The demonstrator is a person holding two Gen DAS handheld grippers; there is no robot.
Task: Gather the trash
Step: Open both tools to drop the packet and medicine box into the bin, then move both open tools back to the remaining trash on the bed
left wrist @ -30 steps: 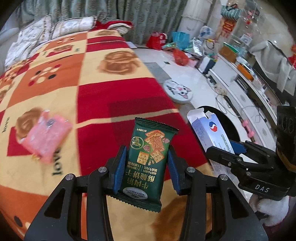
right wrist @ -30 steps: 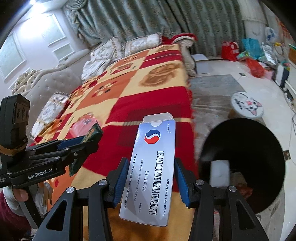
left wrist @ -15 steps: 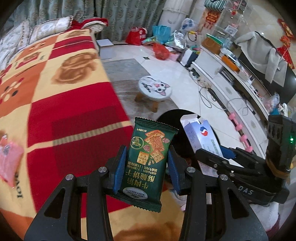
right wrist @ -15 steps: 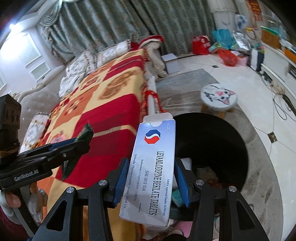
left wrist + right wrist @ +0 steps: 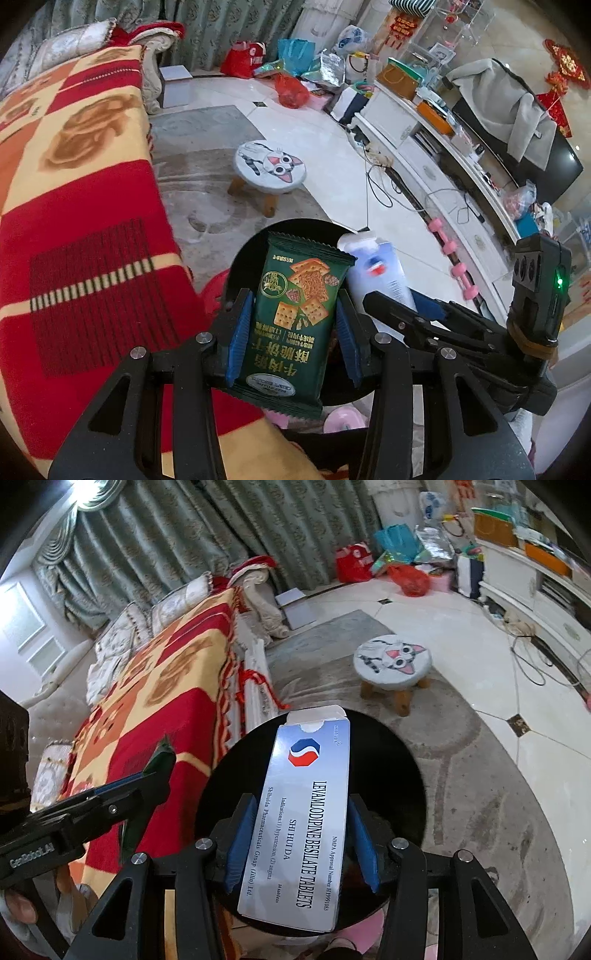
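My left gripper (image 5: 291, 339) is shut on a green cracker packet (image 5: 295, 321) and holds it over the round black bin (image 5: 251, 254) on the floor. My right gripper (image 5: 301, 838) is shut on a white and blue tablet box (image 5: 303, 805), also above the black bin (image 5: 391, 760). The box (image 5: 376, 273) and right gripper (image 5: 413, 317) show just right of the packet in the left wrist view. The left gripper (image 5: 147, 775) with the packet's edge (image 5: 160, 755) shows at left in the right wrist view.
A sofa with a red, orange and yellow blanket (image 5: 74, 177) lies left of the bin. A small cat-face stool (image 5: 271, 168) stands beyond it on a grey rug (image 5: 480, 782). A white TV cabinet (image 5: 443, 173) with cables runs along the right. Bags (image 5: 291, 88) sit by the curtains.
Both grippers have swung right, off the sofa and over the black bin, still holding the packet and the box. The pink wrapper on the blanket has left the view.
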